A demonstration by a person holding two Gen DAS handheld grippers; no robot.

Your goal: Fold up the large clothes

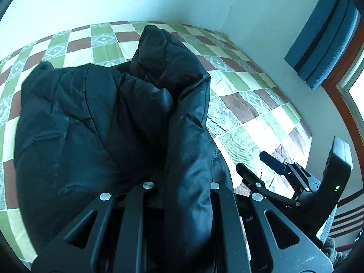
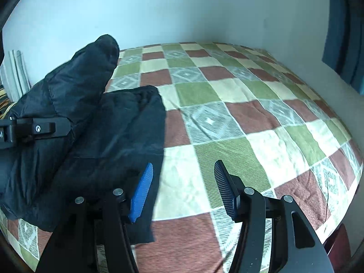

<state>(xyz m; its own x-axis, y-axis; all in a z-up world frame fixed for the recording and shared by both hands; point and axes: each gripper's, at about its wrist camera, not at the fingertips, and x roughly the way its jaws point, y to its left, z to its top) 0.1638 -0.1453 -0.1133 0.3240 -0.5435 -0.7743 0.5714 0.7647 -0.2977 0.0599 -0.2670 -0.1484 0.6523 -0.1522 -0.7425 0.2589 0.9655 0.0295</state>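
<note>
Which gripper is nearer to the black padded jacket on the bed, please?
Left. The left gripper is shut on a raised fold of the black padded jacket, while the right gripper is open beside the jacket's edge, over the checked bedspread.

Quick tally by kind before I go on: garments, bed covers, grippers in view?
Black padded jacket: 1
Checked bedspread: 1
Grippers: 2, left gripper shut on the jacket, right gripper open
Total: 4

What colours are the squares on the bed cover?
The bed cover has green, cream, reddish-brown and grey diamond-patterned squares, clearest in the right wrist view.
</note>
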